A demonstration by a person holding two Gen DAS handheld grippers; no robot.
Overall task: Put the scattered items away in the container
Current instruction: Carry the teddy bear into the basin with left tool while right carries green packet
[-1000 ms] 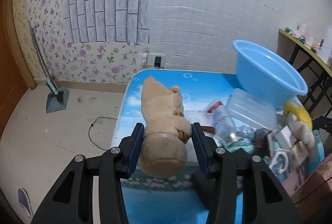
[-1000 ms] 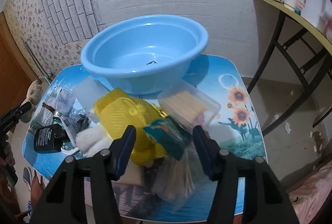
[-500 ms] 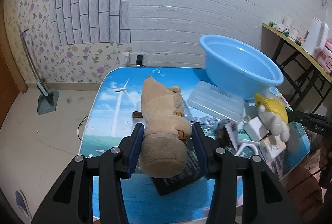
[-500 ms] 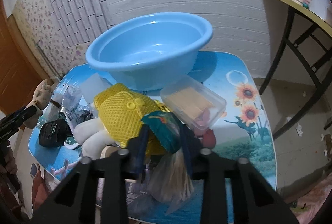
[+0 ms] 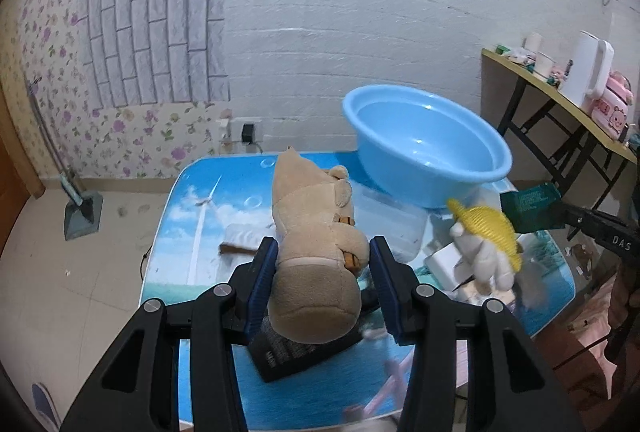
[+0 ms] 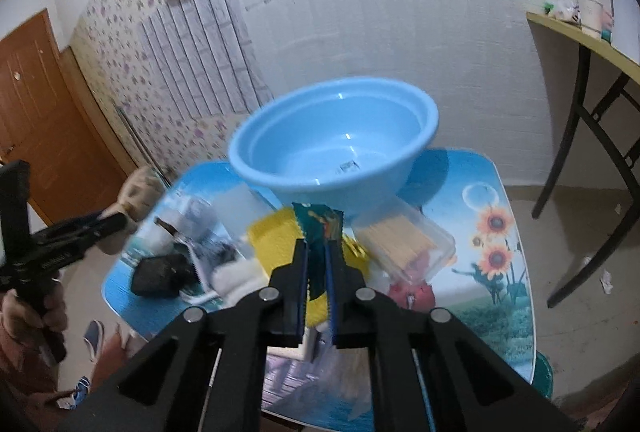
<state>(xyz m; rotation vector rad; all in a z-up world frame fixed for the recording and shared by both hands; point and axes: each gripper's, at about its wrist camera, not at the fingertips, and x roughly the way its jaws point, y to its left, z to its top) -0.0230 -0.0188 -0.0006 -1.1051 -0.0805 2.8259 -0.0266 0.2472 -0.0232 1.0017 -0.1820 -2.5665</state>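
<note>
My left gripper (image 5: pixel 322 272) is clamped on the tan plush bear (image 5: pixel 316 256), pads pressing its waist from both sides, bear lifted off the table (image 5: pixel 188 216) with its head pointing to the far side. My right gripper (image 6: pixel 316 256) has just been closing, and its jaws now pinch the dark green sachet (image 6: pixel 320 228) nearly flat; the packet stands upright between the pads, top edge just in front of the basin. In the left wrist view the same sachet hangs at the right edge, held up near the basin rim.

Blue basin (image 6: pixel 336 148) sits at the far side of the table, tilted, resting partly on other things, nothing visible inside. Just near of it: clear plastic box (image 6: pixel 404 240) on the right, yellow mesh item (image 6: pixel 272 244) with a white plush part in the middle, black pouch (image 6: pixel 156 276) on the near left. Some of the pile is blurred, can't tell the smaller bits. A hand (image 6: pixel 24 316) grips the left tool's handle at the left edge of the right wrist view.
</note>
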